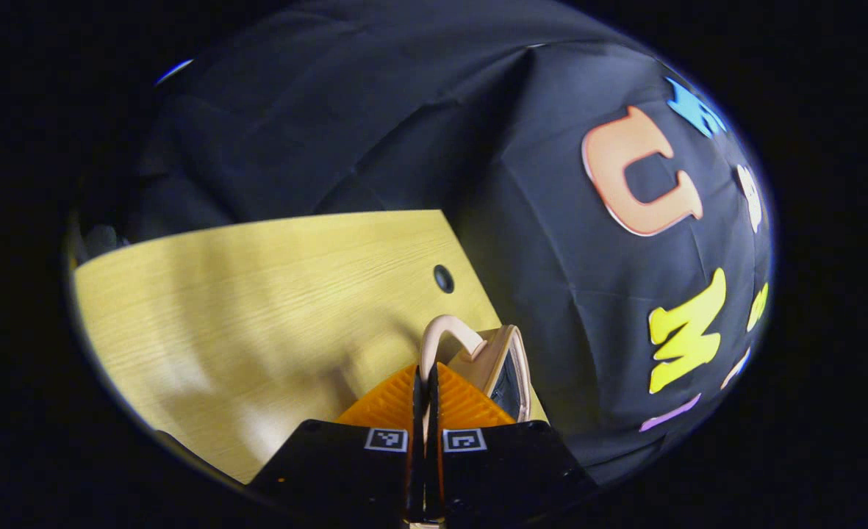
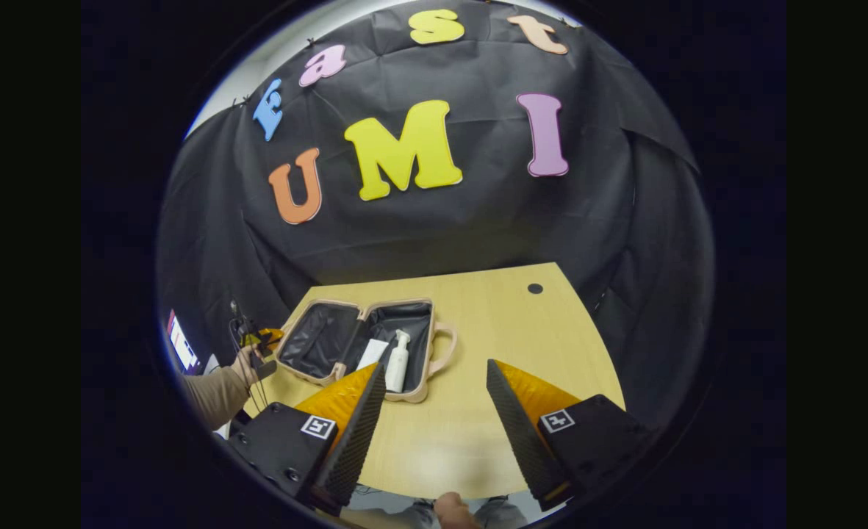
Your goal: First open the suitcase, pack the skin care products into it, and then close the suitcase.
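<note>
Suitcase (image 2: 364, 345) lies open and flat on the wooden table (image 2: 492, 316), both halves showing black lining. In the right-hand half sit a white pump bottle (image 2: 397, 361) and a flat white item (image 2: 372, 353) touching it on its left; what that item is cannot be told at this size. Packing looks done or near done; closing is likely the step in hand.

Your left gripper (image 1: 425, 382) has its fingers pressed together on the pale handle (image 1: 441, 334) of the suitcase edge in the left gripper view, with the beige shell rim (image 1: 511, 367) just beside. In the right gripper view the same gripper (image 2: 261, 339) and the hand holding it (image 2: 246, 364) sit at the case's left edge. Your right gripper (image 2: 434, 382) hangs with fingers wide apart, holding nothing, short of the case.

Handling, as judgement: the shell looks rigid and light, so the half should swing as one piece on its hinge. The looped handle is thin and smooth and could slip in the pads; hold it deep. The tall pump bottle may roll or foul the rim as the lid comes over. Steady the loaded half at its rim or its own handle (image 2: 445, 345).

No brand or label readable on case or bottle. Each finger block carries a square black-and-white marker (image 1: 464, 439), not text.
</note>
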